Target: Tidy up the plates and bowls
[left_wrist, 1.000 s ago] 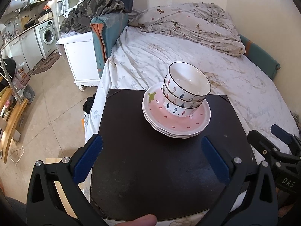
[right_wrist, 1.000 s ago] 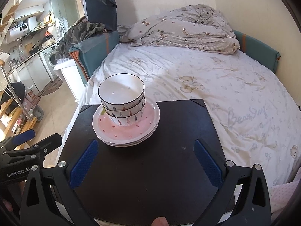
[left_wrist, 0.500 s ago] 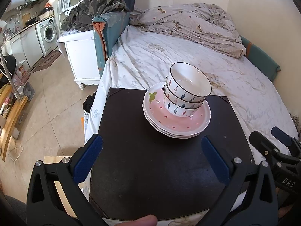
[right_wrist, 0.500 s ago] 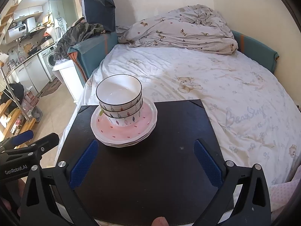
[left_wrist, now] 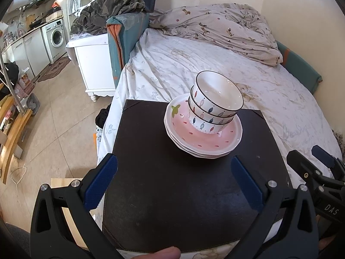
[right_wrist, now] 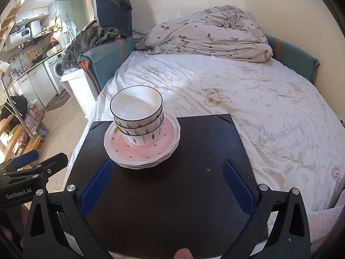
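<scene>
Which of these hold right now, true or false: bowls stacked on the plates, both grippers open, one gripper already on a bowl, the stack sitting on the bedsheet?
1. The bowls are stacked on the plates. True.
2. The left gripper and right gripper are both open. True.
3. One gripper is touching a bowl. False: both sit short of the stack, holding nothing.
4. The stack rests on the bedsheet. False: it stands on the black mat laid on the bed.
</scene>
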The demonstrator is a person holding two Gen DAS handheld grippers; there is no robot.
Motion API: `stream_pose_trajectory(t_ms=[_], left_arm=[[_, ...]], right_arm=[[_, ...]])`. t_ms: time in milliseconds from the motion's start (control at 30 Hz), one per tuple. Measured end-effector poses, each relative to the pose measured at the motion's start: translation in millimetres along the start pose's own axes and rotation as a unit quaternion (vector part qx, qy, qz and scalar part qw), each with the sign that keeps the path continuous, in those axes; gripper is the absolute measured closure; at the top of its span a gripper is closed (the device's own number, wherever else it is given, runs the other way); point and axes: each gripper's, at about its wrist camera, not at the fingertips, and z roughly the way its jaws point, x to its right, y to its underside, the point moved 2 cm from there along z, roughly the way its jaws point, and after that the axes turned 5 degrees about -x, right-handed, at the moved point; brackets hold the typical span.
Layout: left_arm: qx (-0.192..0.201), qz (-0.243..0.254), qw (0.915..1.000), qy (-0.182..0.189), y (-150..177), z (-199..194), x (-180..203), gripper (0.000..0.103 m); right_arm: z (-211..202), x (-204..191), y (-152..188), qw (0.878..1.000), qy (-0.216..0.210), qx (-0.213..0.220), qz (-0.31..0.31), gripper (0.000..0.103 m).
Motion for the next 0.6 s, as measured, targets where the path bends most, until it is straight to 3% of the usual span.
stream_pose_trajectory(t_ms=[600], left_arm=[[-0.001,0.003,1.0,0.004,-1.7,0.8,3.7,0.0]], right_arm=[[-0.8,-0.7,0.2,1.0,0.0,0.001,0.0,0.0]])
